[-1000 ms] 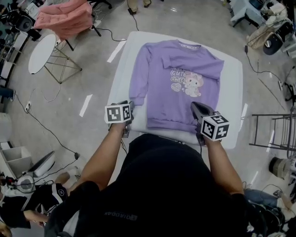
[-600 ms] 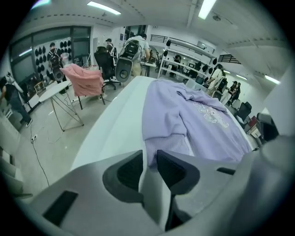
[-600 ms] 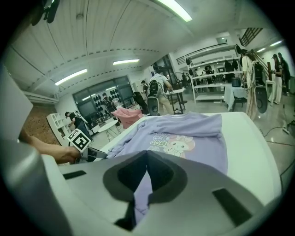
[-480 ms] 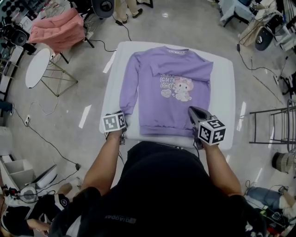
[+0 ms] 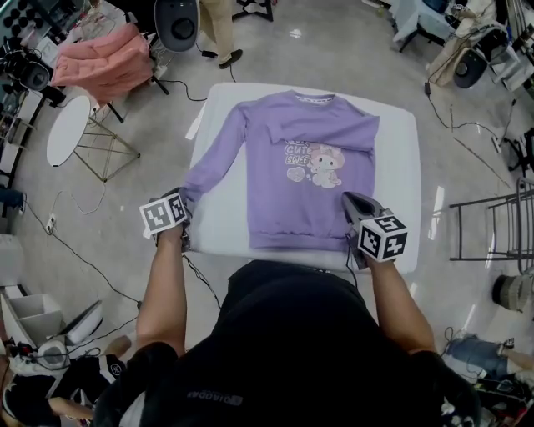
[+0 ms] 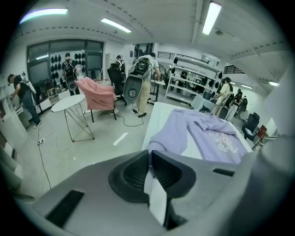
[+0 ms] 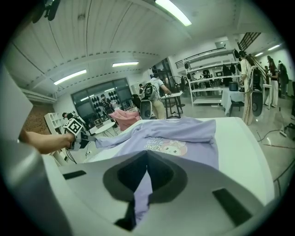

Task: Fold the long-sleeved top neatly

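Observation:
A lilac long-sleeved top [image 5: 309, 167] with a cartoon print lies face up on the white table [image 5: 405, 175]. Its right sleeve is folded across the chest. My left gripper [image 5: 182, 205] is off the table's left edge, its jaws having just been closing, and they pinch the left sleeve's cuff [image 6: 154, 148]. That sleeve [image 5: 209, 171] stretches out slanting from the shoulder. My right gripper [image 5: 346, 200] is shut on a strip of the top's fabric [image 7: 143, 184] at the lower right, near the hem. The right gripper view also shows the top [image 7: 179, 136] and the left gripper [image 7: 76, 130].
A pink garment [image 5: 104, 54] is draped over a chair at the far left, next to a round white side table [image 5: 67, 125]. Cables trail over the floor. A person [image 5: 213, 25] stands beyond the table. A metal rack [image 5: 501, 238] is at the right.
My left gripper has moved out to the left from the table's near left corner, drawing the left sleeve away from the body. The right gripper has hardly moved.

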`<action>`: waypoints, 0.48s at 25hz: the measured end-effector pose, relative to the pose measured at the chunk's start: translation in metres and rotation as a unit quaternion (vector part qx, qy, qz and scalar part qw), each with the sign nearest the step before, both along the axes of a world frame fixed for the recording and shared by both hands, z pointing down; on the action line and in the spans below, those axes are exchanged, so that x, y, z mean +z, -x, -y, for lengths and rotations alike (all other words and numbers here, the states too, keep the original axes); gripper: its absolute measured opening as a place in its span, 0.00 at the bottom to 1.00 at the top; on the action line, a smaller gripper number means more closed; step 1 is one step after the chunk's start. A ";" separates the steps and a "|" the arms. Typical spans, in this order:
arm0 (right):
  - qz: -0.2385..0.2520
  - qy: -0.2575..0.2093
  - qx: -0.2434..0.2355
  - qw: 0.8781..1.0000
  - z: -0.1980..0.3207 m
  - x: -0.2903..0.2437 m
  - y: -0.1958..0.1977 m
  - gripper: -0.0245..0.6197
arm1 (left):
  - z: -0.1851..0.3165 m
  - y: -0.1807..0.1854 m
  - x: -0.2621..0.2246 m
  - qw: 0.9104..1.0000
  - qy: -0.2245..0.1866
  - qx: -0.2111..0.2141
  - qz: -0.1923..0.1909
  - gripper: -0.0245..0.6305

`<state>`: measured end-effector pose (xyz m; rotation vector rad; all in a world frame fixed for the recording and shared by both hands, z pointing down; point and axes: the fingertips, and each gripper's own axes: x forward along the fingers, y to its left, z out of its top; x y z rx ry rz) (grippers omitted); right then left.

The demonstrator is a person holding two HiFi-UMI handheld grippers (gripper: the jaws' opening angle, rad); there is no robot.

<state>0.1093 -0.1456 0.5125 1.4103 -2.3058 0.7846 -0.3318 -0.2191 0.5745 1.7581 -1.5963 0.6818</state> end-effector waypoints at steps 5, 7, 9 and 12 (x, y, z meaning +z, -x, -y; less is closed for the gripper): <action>-0.006 -0.010 -0.001 1.000 0.005 -0.006 0.000 0.05 | 0.024 0.045 -0.031 0.999 -0.021 -0.008 0.027 0.07; -0.007 -0.013 -0.001 1.000 0.006 -0.008 -0.001 0.05 | 0.034 0.058 -0.045 0.999 -0.029 -0.004 0.040 0.07; -0.008 -0.014 -0.001 1.000 0.007 -0.010 -0.001 0.05 | 0.046 0.067 -0.060 0.998 -0.036 0.009 0.055 0.07; -0.013 -0.015 -0.002 1.000 0.007 -0.011 0.000 0.05 | 0.064 0.074 -0.084 0.996 -0.042 0.041 0.074 0.07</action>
